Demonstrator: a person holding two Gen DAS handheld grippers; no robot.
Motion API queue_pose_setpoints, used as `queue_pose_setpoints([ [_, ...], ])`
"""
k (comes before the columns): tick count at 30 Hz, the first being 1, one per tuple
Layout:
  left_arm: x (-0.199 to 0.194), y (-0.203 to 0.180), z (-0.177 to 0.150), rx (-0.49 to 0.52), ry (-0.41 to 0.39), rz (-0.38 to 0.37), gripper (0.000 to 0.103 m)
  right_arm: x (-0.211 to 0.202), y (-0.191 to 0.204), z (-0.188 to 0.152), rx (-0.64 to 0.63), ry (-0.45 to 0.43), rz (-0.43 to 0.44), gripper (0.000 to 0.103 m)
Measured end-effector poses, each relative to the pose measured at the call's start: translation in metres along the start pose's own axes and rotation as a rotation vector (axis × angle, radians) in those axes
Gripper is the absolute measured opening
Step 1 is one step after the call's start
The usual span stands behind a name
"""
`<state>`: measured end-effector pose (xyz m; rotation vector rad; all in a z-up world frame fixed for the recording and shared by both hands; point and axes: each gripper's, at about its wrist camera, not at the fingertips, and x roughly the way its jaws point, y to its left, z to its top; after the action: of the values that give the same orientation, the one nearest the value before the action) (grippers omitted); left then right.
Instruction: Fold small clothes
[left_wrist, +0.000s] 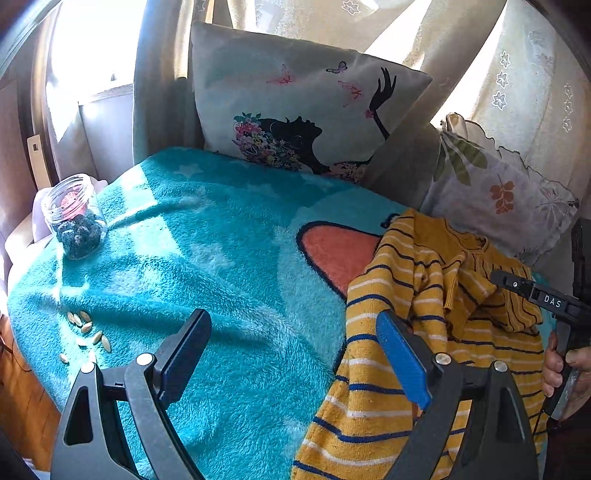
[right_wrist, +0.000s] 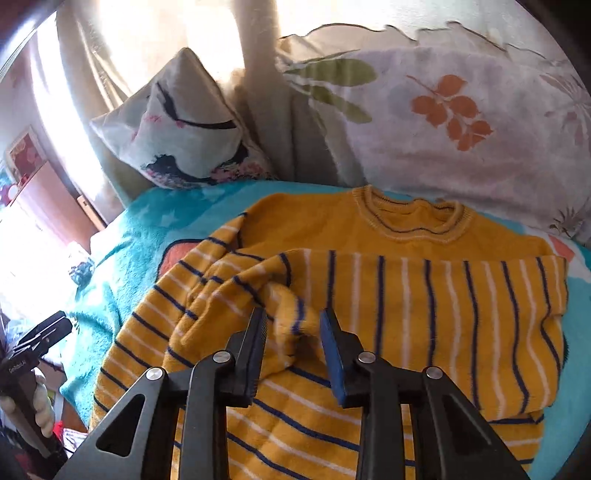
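A small mustard-yellow sweater with navy and white stripes (right_wrist: 424, 302) lies on a turquoise fleece blanket (left_wrist: 207, 266), collar toward the pillows, one sleeve folded across its front. My right gripper (right_wrist: 293, 325) hovers just over the bunched sleeve cuff; its jaws are partly open, a fold of fabric lies between them, and I cannot tell if it is pinched. My left gripper (left_wrist: 293, 328) is wide open and empty above the blanket, its right finger at the sweater (left_wrist: 406, 332) left edge. The right gripper also shows at the right edge of the left wrist view (left_wrist: 535, 295).
A glass jar with dark pieces (left_wrist: 75, 218) stands at the blanket's left edge, loose seeds (left_wrist: 86, 332) near it. A printed silhouette pillow (left_wrist: 295, 107) and a leaf-pattern pillow (right_wrist: 461, 122) lean against curtains at the back. The bed edge drops off at the left.
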<state>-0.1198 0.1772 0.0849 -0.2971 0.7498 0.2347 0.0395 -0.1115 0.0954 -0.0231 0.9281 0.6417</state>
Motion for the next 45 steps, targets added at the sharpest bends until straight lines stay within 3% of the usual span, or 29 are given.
queue_pose_setpoints([
  [1, -0.001, 0.001, 0.0, -0.001, -0.001, 0.006, 0.09, 0.004, 0.009, 0.0, -0.013, -0.007, 0.035, 0.035],
  [4, -0.003, 0.004, -0.002, -0.007, 0.002, 0.019, 0.09, 0.019, 0.03, -0.004, -0.031, -0.002, 0.119, 0.059],
  [7, -0.002, 0.006, -0.005, -0.017, 0.004, 0.028, 0.09, 0.044, 0.046, -0.008, -0.066, 0.027, 0.052, 0.06],
  [8, -0.002, 0.006, -0.006, -0.015, 0.005, 0.029, 0.09, 0.053, 0.048, -0.008, -0.078, 0.047, -0.002, 0.046],
  [10, -0.003, 0.007, -0.007, -0.01, 0.003, 0.034, 0.09, 0.068, 0.046, -0.006, -0.085, 0.107, -0.084, 0.005],
  [15, -0.008, 0.016, -0.008, -0.032, -0.005, 0.049, 0.09, 0.056, 0.034, 0.038, 0.043, 0.004, 0.016, 0.005],
  [18, -0.013, 0.023, -0.009, -0.057, -0.013, 0.052, 0.09, 0.072, 0.033, 0.063, 0.08, -0.002, 0.049, 0.016],
  [19, -0.016, 0.026, -0.01, -0.064, -0.016, 0.054, 0.09, 0.083, 0.034, 0.067, 0.076, 0.017, 0.044, 0.035],
  [20, -0.02, 0.031, -0.011, -0.071, -0.022, 0.057, 0.09, 0.089, 0.033, 0.068, 0.08, 0.027, 0.017, 0.039],
  [22, -0.026, 0.04, -0.013, -0.081, -0.037, 0.079, 0.09, 0.083, 0.037, 0.061, 0.097, 0.024, 0.029, 0.039],
  [25, -0.029, 0.059, -0.016, -0.104, -0.048, 0.119, 0.09, 0.053, 0.058, 0.031, 0.064, 0.044, 0.173, 0.039],
  [30, -0.025, 0.083, -0.025, -0.171, -0.021, 0.114, 0.09, 0.028, 0.115, -0.05, -0.081, 0.232, 0.369, 0.039],
  [32, -0.026, 0.085, -0.029, -0.188, -0.017, 0.086, 0.09, 0.029, 0.131, -0.08, -0.125, 0.284, 0.357, 0.039],
  [36, -0.036, 0.082, -0.035, -0.182, -0.031, 0.055, 0.09, 0.041, 0.146, -0.112, -0.215, 0.284, 0.172, 0.039],
  [40, -0.051, 0.081, -0.038, -0.172, -0.068, 0.042, 0.09, 0.049, 0.154, -0.114, -0.223, 0.244, 0.151, 0.043],
  [41, -0.054, 0.082, -0.038, -0.174, -0.075, 0.041, 0.09, 0.05, 0.161, -0.113, -0.235, 0.242, 0.154, 0.04],
  [42, -0.057, 0.083, -0.038, -0.177, -0.082, 0.04, 0.09, 0.049, 0.168, -0.112, -0.245, 0.242, 0.149, 0.03],
  [43, -0.06, 0.085, -0.038, -0.181, -0.088, 0.042, 0.09, 0.051, 0.174, -0.108, -0.249, 0.245, 0.15, 0.009],
  [45, -0.065, 0.09, -0.038, -0.192, -0.099, 0.048, 0.09, 0.05, 0.185, -0.097, -0.251, 0.238, 0.157, 0.009],
])
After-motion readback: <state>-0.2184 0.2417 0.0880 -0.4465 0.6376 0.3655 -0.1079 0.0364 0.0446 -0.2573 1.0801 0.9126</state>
